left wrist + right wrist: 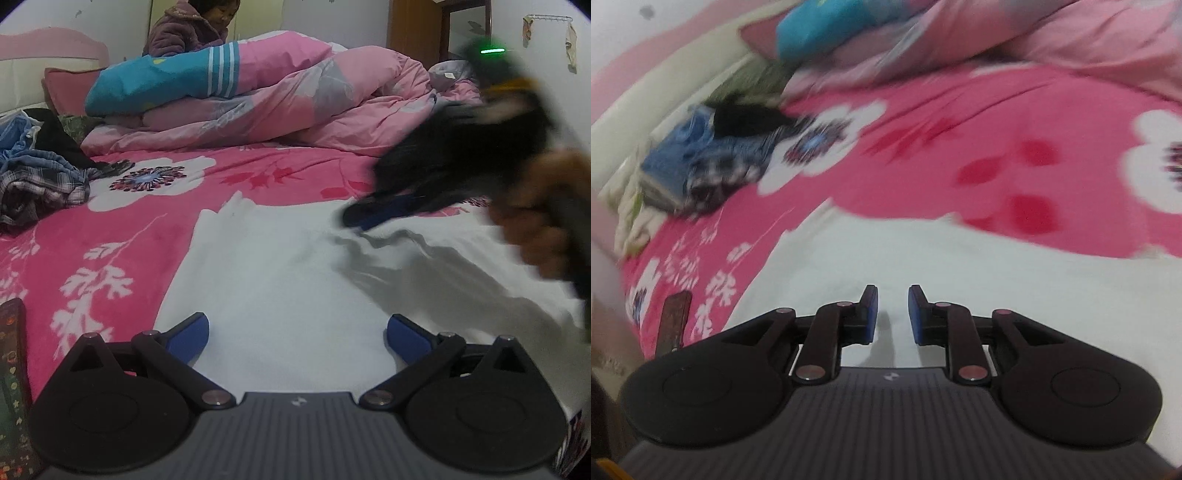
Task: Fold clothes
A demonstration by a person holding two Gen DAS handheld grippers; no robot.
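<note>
The heap of crumpled clothes (40, 177) lies far left on my pink floral bedspread (122, 229). The white garment (280, 280) lies flat, near and centre, its long axis running left to right. My left claw (297, 334) hangs over it, jaws wide apart, empty. My right claw (892, 314) has jaws narrowly apart, gripping nothing. Only the left view shows my blurred right hand (546, 221).

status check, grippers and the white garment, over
Left gripper open, empty. Right gripper jaws narrow, nothing between. White garment flat on pink bedsheet. Unfolded clothes pile off left.
</note>
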